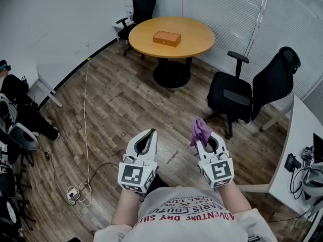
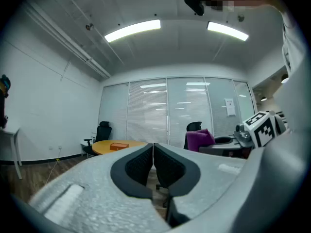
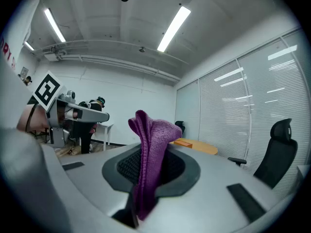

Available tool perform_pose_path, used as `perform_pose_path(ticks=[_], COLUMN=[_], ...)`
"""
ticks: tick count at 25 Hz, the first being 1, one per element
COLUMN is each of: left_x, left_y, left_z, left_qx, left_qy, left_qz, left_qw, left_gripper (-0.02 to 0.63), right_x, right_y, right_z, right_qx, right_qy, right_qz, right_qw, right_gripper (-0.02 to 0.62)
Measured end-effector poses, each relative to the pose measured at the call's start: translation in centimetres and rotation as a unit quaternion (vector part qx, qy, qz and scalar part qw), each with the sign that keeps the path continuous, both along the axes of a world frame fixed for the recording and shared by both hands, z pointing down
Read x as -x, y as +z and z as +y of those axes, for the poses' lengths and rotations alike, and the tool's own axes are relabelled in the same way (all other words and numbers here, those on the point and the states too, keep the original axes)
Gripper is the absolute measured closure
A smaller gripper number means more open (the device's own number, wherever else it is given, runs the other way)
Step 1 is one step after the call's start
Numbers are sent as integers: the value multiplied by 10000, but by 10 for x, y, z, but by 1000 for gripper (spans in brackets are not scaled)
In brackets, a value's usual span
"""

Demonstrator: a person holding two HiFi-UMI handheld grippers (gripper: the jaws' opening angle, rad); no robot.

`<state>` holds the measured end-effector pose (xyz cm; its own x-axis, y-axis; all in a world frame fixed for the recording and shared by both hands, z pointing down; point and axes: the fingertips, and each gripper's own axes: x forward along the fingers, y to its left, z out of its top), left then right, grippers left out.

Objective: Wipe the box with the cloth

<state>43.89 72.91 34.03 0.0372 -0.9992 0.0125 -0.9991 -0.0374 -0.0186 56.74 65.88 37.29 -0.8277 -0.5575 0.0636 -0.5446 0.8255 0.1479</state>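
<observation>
Standing well back from the table [image 1: 197,44]: your right gripper [image 1: 206,142] clamps the purple cloth [image 1: 201,130]; left gripper [image 1: 147,138] is closed, empty. Box [image 1: 167,38] sits on the tabletop, untouched, so the approach and all the wiping are yet to do.

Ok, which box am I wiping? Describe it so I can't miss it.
Across the room stands a round wooden table with a black office chair behind it. The box lies near its middle: flat, orange-brown, the only thing on that tabletop.

The box [image 1: 167,38] is sitting on the surface [image 1: 199,43] well ahead; the left claw [image 1: 149,134] and right claw [image 1: 206,140] are hovering side by side nearer, the cloth [image 1: 200,130] sticking up from the right one
</observation>
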Motion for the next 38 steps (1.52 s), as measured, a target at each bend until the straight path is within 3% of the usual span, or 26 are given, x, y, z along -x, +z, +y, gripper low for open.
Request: perform_pose_path(ticks=[6, 16, 21, 30, 35, 38], left_x=[5, 11, 21, 106, 185, 230], left_y=[2, 11, 17, 24, 19, 10], left_z=[-3, -13, -20, -63, -92, -108], left_qx=[43, 142, 84, 72, 66, 56], left_qy=[-28, -28, 232, 79, -30, -26], left_qz=[-145, -73, -116, 188, 512, 443], left_qw=[9999, 9999, 9996, 9998, 9987, 9990], left_gripper=[592, 592, 592, 592, 592, 592], right_x=[2, 0, 18, 98, 162, 205], right_y=[0, 2, 19, 34, 32, 24], right_z=[-2, -19, -39, -78, -108, -125], right_qx=[1, 273, 420, 603, 712, 724], right_qy=[0, 206, 243, 135, 335, 386], right_qz=[-98, -503, -432, -121, 63, 81], right_qw=[10000, 9981, 9979, 9980, 9969, 9966], right_gripper=[525, 523, 522, 522, 522, 522])
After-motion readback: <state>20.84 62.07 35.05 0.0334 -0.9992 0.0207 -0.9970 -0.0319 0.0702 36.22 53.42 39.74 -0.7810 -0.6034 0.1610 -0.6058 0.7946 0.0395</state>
